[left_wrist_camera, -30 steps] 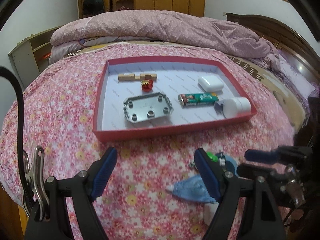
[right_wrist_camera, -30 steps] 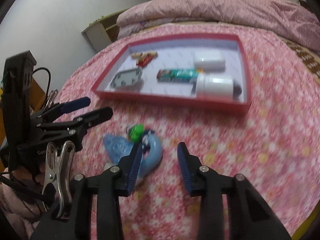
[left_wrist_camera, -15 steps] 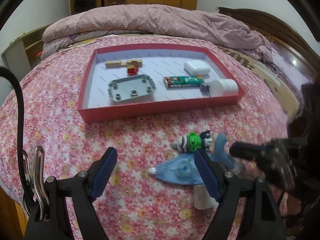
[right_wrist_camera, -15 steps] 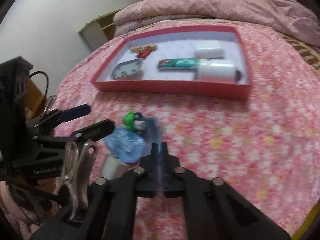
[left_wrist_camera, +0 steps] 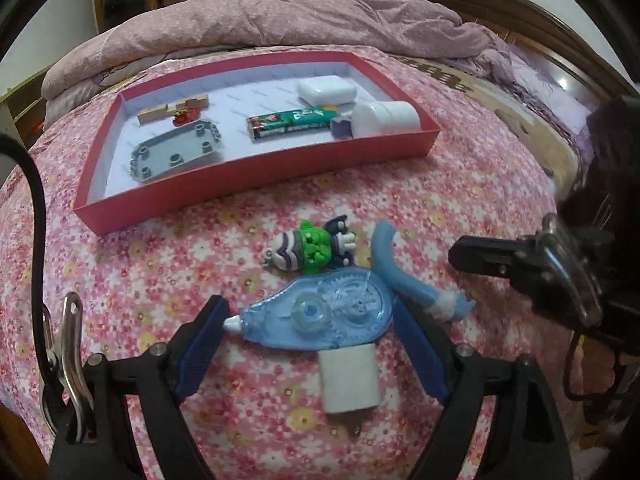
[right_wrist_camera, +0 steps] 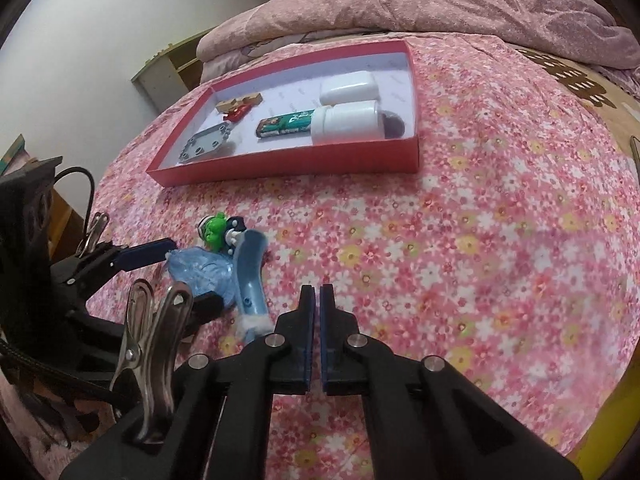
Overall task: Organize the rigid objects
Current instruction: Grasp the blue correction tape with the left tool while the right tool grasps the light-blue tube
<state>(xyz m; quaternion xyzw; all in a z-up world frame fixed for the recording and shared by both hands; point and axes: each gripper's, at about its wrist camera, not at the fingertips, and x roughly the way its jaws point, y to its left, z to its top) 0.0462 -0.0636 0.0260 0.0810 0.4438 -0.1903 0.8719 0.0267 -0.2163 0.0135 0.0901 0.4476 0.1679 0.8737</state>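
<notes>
the left gripper (left_wrist_camera: 310, 344) is closing in since a second ago, fingers wide around the blue correction tape (left_wrist_camera: 320, 316) on the bedspread (left_wrist_camera: 160, 264); the right gripper (right_wrist_camera: 319, 304), previously open, is now pinching shut on nothing.

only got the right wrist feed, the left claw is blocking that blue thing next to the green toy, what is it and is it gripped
Observer: It is a clear blue correction tape dispenser. The left claw is open, one finger on either side of it, not closed on it.
Operator: anything else hidden down there
Observer: A white block lies at the dispenser's near edge, between the left claw's fingers.
Operator: which way does the tape tip point
Observer: Its white tip points toward that claw's left finger.
</notes>
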